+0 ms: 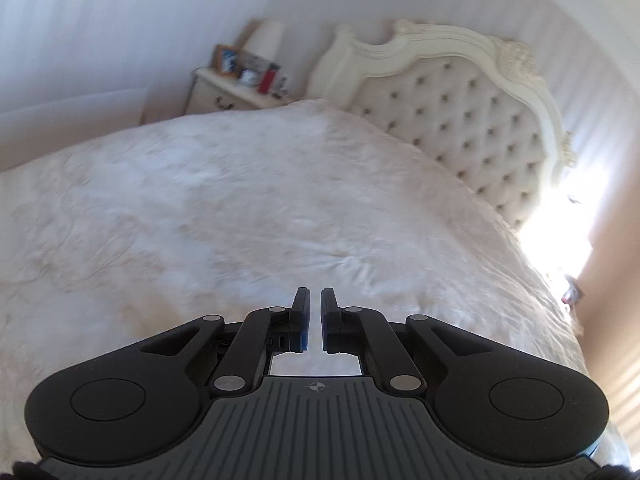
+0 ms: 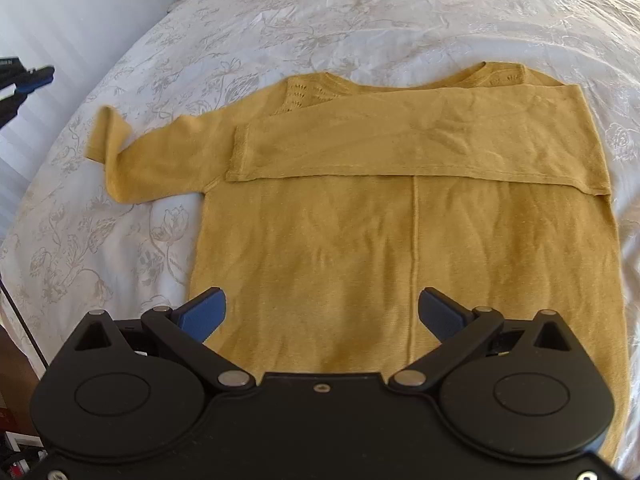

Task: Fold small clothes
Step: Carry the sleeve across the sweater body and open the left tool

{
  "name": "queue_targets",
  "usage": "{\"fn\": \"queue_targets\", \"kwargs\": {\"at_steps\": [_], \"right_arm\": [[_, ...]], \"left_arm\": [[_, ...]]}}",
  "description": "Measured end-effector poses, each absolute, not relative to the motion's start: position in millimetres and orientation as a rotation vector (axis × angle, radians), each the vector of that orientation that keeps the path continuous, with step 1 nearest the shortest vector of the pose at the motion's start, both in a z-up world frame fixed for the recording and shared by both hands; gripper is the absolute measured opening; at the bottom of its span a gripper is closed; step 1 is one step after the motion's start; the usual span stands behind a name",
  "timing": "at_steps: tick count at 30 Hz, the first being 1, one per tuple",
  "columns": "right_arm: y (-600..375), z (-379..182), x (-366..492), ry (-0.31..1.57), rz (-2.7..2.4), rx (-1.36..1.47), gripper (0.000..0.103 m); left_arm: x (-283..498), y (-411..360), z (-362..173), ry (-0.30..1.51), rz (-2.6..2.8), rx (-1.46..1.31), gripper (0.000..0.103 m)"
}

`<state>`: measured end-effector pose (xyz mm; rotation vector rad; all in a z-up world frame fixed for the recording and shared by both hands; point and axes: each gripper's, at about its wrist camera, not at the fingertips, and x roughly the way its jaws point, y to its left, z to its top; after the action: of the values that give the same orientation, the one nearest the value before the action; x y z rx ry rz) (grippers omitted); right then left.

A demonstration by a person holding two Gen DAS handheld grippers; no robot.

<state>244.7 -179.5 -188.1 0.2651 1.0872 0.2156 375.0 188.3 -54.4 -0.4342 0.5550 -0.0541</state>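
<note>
1. Mustard-yellow knit sweater (image 2: 360, 216) spread flat on the bed (image 2: 280, 32), on a white bedspread with a pale floral pattern
2. Sleeve on the right of the view (image 2: 420, 140) folded across the chest, cuff ending near the left shoulder; the other sleeve (image 2: 132, 152) stretched out to the left on the bedspread, cuff bent upward
3. Vertical seam down the middle of the sweater body; openwork knit pattern near the neckline
4. Right claw (image 2: 322, 314) spread wide above the sweater's lower part, blue-padded fingers (image 2: 204, 314) well apart, nothing between them
5. Left claw (image 1: 315, 318) pressed almost together, only a narrow slit between the pads, nothing pinched; aimed over bare bedspread toward the headboard, no sweater in its view
6. Dark, blue-tipped object at the left edge of the right wrist view (image 2: 28, 78), blurred, too unclear to name for certain
7. Cream tufted headboard (image 1: 460, 112) with carved frame; nightstand (image 1: 224, 92) beside it carrying a lamp (image 1: 266, 38) and framed pictures (image 1: 226, 60)
</note>
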Motion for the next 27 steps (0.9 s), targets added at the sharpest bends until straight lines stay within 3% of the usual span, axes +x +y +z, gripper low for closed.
{"fn": "queue_targets", "kwargs": {"at_steps": [4,9,11,13,18,27], "right_arm": [[-219,-189,239,1.077,0.209,0.275,0.102],[-262,-181,235,1.051,0.216,0.271,0.102],[-273,-179,236,1.043,0.211,0.264,0.102],[-283,-179,238,1.042,0.197,0.268,0.102],[-289,-185,245,1.057,0.185,0.277,0.102],[-258,-188,253,1.088,0.156,0.282,0.102]], "left_arm": [[378,99,-31,0.514,-0.198,-0.37,0.006],[373,8,-56,0.581,-0.264,-0.294,0.013],[367,-15,-74,0.638,-0.266,-0.236,0.045],[358,-28,-97,0.708,-0.256,-0.177,0.054],[339,-8,-140,0.859,-0.146,-0.143,0.06],[348,136,-168,0.913,0.139,-0.475,0.071]]}}
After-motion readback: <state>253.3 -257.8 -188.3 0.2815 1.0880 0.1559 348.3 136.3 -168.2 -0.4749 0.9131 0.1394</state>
